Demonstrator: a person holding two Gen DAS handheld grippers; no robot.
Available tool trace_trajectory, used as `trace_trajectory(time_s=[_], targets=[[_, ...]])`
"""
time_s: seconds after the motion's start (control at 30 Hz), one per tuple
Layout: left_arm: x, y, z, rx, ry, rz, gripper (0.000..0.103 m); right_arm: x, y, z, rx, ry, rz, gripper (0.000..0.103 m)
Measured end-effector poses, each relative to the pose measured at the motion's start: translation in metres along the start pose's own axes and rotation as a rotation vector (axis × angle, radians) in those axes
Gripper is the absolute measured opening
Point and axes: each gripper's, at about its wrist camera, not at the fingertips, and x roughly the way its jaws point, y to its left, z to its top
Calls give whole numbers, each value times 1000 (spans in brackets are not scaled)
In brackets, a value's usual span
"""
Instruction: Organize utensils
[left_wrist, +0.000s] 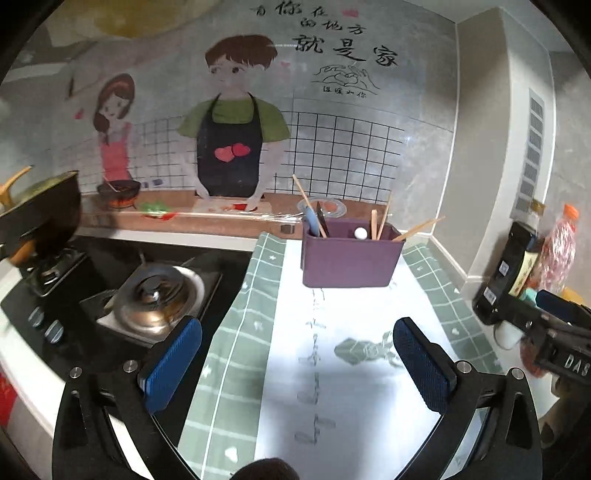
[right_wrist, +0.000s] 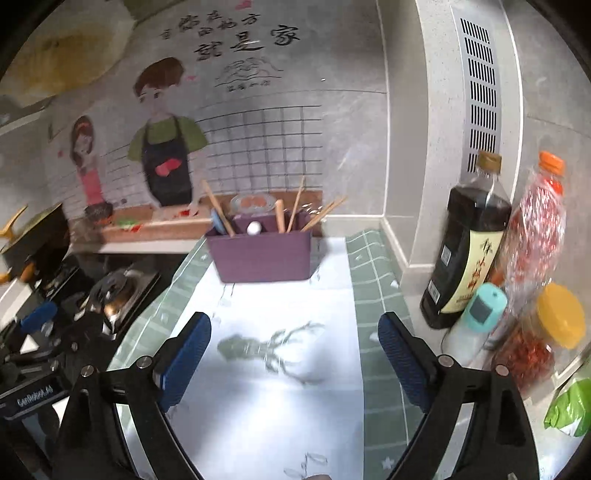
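Chopsticks (left_wrist: 384, 212) and other utensils stand in a purple holder (left_wrist: 351, 258) straight ahead of both tongs, well beyond their tips, on a green-checked mat (left_wrist: 240, 332) with a white middle strip. In the holder's left compartment are a blue-handled utensil (left_wrist: 312, 219), a dark blade (left_wrist: 322, 218) and one leaning wooden stick; a white round knob (left_wrist: 360, 232) shows in the middle, and more wooden sticks lean out of the right compartment (one tilts far over the right rim).

The left gripper (left_wrist: 297, 354) is released, its blue pads (left_wrist: 173, 363) spread wide with only the mat between them. The right gripper (right_wrist: 294, 360) is likewise spread open and empty, above a grey deer print (right_wrist: 273, 350) on the mat.

Left of the left gripper lies a black gas hob with a steel burner (left_wrist: 159, 295), and further left a dark pot (left_wrist: 40, 206) with a golden handle. Right of the right gripper, against the wall, stand a dark sauce bottle (right_wrist: 469, 243), an orange-capped bottle of red chillies (right_wrist: 535, 229), a yellow-lidded jar (right_wrist: 554, 325) and a white bottle with a teal cap (right_wrist: 480, 314), all close together. The wall behind the holder bears a cartoon cooking mural (left_wrist: 229, 122).
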Motion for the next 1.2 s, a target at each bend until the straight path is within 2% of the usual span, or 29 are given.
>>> trace_trajectory(time_s=[0.13, 0.4, 0.67, 1.2], targets=[[-18, -15, -17, 18, -5, 78, 103, -7, -1, -23, -21, 7, 33, 93], [-34, -23, -31, 23, 14, 99, 103, -23, -14, -43, -23, -9, 30, 96], [-46, -25, -32, -3, 6, 100, 103, -31, -17, -44, -35, -24, 29, 96], [-55, -32, -30, 7, -7, 82, 103, -43, -16, -42, -46, -56, 24, 98]])
